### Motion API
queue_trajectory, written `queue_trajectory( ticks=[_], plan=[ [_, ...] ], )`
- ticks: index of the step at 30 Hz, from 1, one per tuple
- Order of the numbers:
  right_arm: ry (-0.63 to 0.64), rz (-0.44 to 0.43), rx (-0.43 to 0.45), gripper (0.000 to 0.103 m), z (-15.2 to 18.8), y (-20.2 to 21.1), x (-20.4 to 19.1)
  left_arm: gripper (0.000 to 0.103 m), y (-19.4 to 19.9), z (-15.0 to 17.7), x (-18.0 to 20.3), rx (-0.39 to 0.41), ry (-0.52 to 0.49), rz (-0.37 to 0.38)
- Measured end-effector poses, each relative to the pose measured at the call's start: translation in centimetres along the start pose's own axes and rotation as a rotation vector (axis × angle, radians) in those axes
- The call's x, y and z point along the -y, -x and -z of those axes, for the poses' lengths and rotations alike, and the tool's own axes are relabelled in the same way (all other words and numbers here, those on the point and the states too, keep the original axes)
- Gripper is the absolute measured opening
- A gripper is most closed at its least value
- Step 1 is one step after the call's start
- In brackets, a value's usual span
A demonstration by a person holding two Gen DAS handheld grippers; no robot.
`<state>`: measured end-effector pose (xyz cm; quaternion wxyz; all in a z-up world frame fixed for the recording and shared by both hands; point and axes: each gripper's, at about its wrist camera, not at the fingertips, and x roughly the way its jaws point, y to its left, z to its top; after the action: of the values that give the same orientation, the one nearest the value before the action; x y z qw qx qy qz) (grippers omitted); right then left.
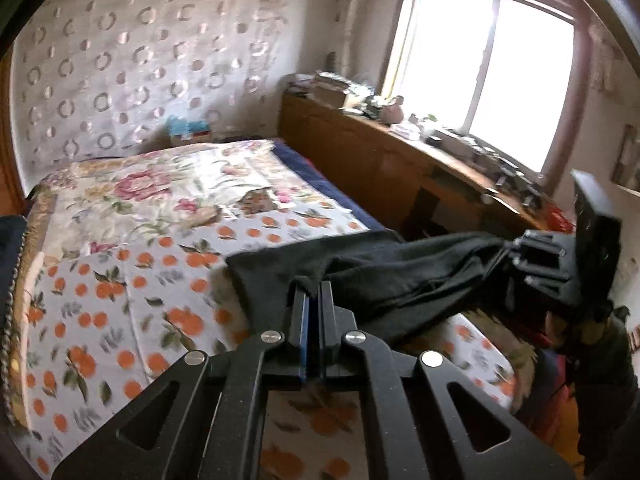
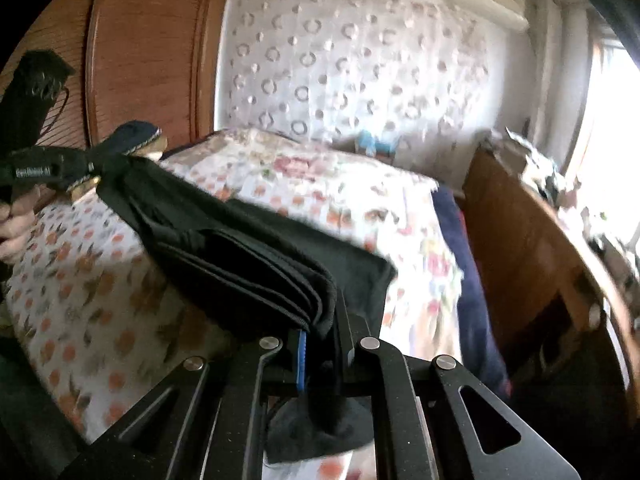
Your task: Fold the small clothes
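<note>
A black garment (image 1: 384,280) hangs stretched between my two grippers above the bed. My left gripper (image 1: 314,292) is shut on one end of it. My right gripper (image 2: 324,332) is shut on the other end, where several folded layers (image 2: 256,268) bunch at the fingers and a flap hangs below them. In the left wrist view the right gripper (image 1: 508,260) shows at the right, holding the cloth. In the right wrist view the left gripper (image 2: 94,168) shows at the far left, with a hand behind it.
The bed (image 1: 120,280) has a sheet with an orange-fruit print and a floral quilt (image 1: 160,184) further back. A wooden cabinet (image 1: 360,160) with clutter on top runs along the right under a bright window (image 1: 480,72). A wooden wardrobe (image 2: 148,48) stands at the left.
</note>
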<state>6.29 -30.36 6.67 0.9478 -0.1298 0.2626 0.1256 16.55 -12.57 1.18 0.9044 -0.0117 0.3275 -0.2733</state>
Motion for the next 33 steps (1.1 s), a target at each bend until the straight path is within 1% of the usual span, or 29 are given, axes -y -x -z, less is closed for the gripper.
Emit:
queue_trajectory(
  ticks=[2, 5, 8, 11, 12, 13, 14, 16, 18, 19, 20, 22, 25, 26, 29, 32, 33],
  plan=[
    [0.022, -0.012, -0.003, 0.009, -2.1, -2.3, 0.4, 0.004, -1.9, -1.1, -1.2, -0.031, 0.013, -0.031],
    [0.031, -0.070, -0.047, 0.009, -3.9, -6.6, 1.3, 0.004, -4.6, -2.2, -2.5, -0.069, 0.024, -0.056],
    [0.008, -0.105, -0.106, 0.009, -4.4, -11.0, 2.9, 0.004, -6.9, -2.5, -3.7, -0.112, 0.051, -0.055],
    [-0.012, -0.135, -0.143, 0.010, -4.7, -13.5, 4.1, 0.005, -8.5, -2.4, -4.5, -0.144, 0.066, -0.046],
    [-0.014, -0.147, -0.153, 0.016, -4.9, -13.9, 4.4, 0.007, -8.8, -2.4, -4.6, -0.150, 0.061, -0.039],
    [-0.015, -0.152, -0.162, 0.025, -5.1, -14.3, 4.8, 0.015, -8.9, -2.4, -4.7, -0.153, 0.059, -0.039],
    [-0.018, -0.142, -0.171, 0.029, -5.3, -14.9, 5.0, 0.028, -8.9, -2.5, -4.7, -0.147, 0.058, -0.043],
    [-0.035, -0.152, -0.187, 0.031, -6.3, -15.6, 5.7, 0.043, -8.5, -2.7, -4.8, -0.126, 0.056, -0.043],
    [-0.030, -0.150, -0.189, 0.031, -7.2, -15.9, 6.3, 0.047, -8.4, -3.0, -4.9, -0.123, 0.055, -0.031],
    [-0.030, -0.142, -0.191, 0.031, -7.5, -15.8, 6.4, 0.052, -8.4, -3.1, -4.9, -0.127, 0.051, -0.022],
    [-0.035, -0.131, -0.194, 0.031, -7.9, -16.1, 6.6, 0.055, -8.4, -3.0, -4.9, -0.129, 0.044, -0.021],
    [-0.046, -0.092, -0.182, 0.031, -8.4, -16.2, 6.9, 0.056, -8.7, -2.8, -4.8, -0.142, 0.023, -0.031],
    [-0.074, 0.018, -0.163, 0.031, -9.5, -16.4, 7.8, 0.056, -9.7, -2.5, -5.2, -0.174, 0.025, -0.035],
    [-0.090, 0.029, -0.152, 0.031, -9.7, -16.1, 8.1, 0.056, -10.1, -2.3, -5.4, -0.186, 0.024, -0.043],
    [-0.125, 0.008, -0.124, 0.032, -9.6, -14.6, 8.0, 0.056, -11.0, -1.8, -5.9, -0.214, 0.021, -0.055],
    [-0.144, -0.006, -0.117, 0.045, -8.2, -12.5, 7.2, 0.056, -11.6, -1.4, -6.2, -0.227, 0.021, -0.055],
    [-0.149, -0.010, -0.118, 0.054, -7.5, -12.0, 7.1, 0.056, -11.8, -1.3, -6.4, -0.233, 0.024, -0.054]
  ],
)
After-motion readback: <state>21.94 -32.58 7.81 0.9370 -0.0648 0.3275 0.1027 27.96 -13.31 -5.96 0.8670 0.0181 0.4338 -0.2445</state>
